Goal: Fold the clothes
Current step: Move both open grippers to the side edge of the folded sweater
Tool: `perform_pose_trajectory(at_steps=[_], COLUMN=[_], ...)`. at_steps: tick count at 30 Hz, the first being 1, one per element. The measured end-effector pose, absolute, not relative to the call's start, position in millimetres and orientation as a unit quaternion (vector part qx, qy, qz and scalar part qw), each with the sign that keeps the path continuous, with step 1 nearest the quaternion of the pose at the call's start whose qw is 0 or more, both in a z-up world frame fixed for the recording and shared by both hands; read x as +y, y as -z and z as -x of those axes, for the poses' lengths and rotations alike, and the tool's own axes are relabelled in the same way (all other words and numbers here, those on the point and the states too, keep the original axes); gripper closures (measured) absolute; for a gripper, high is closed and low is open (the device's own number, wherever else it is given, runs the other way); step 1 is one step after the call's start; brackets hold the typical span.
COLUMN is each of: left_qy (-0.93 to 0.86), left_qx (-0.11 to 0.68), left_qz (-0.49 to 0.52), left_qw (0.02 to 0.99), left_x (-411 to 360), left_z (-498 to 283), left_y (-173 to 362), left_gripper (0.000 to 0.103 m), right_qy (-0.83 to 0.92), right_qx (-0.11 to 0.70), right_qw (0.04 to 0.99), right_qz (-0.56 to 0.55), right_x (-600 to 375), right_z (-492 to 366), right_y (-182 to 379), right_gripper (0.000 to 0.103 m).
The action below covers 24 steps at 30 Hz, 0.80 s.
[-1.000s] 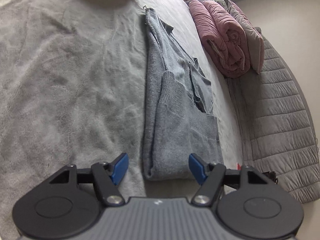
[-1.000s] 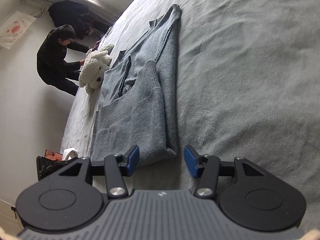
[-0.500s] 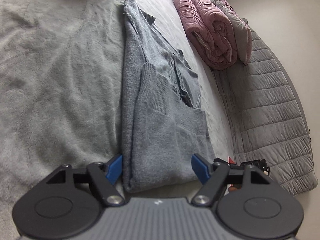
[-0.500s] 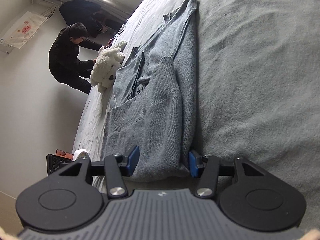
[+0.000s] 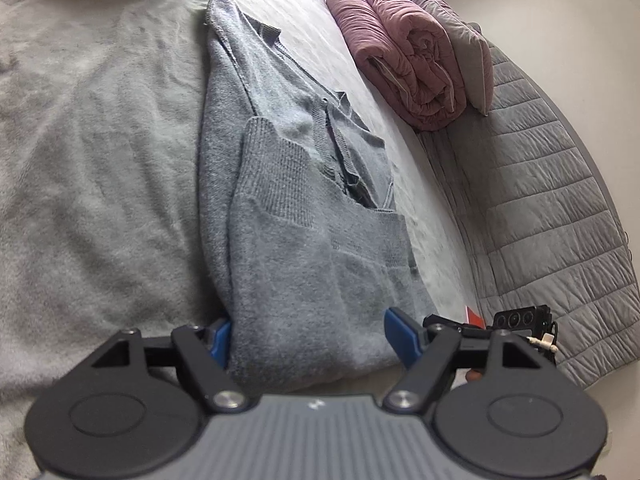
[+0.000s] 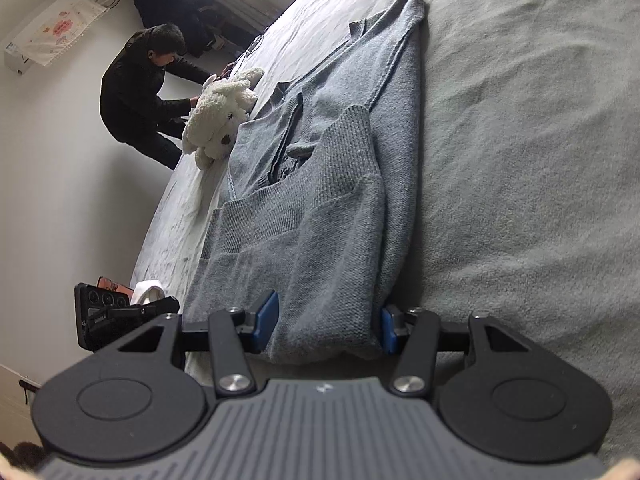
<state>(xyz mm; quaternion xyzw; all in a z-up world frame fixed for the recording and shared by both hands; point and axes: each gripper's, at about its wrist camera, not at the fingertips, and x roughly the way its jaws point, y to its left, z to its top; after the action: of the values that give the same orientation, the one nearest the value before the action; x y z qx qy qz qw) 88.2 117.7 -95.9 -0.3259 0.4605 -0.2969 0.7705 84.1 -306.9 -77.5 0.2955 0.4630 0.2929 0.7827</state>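
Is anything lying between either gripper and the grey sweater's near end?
Nothing visible. The grey sweater already lies between the left gripper fingers, which have just been opening, and likewise inside the right gripper.

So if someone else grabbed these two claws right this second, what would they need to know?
Left claw: open, its jaws have just been opening, straddling the near end of the grey sweater.
Right claw: open, also straddling that end.
Sweater: lies lengthwise on the bed, sides and sleeves already folded inward into a long strip.
Left: probably grip the near end and fold it toward the far end.
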Motion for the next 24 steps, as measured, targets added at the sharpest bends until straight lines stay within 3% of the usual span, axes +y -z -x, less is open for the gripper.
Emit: perform_pose_trajectory(at_steps=[18,24], left_qy=[0.297,0.294], left_qx=[0.459,0.465], left_qz=[0.323,0.333], left_qw=[0.772,0.766], left_x=[116,120], left_z=[-87,-89], left_y=[97,99], left_gripper=[0.028,0.036], right_qy=[-0.318,-0.311], right_qx=[0.461,0.467], right_qw=[0.782,0.779], right_qz=[-0.273,-0.281], right_x=[-282,-282], right_z=[-92,-92], right_y=[75,74], right_gripper=[0.041,0.041])
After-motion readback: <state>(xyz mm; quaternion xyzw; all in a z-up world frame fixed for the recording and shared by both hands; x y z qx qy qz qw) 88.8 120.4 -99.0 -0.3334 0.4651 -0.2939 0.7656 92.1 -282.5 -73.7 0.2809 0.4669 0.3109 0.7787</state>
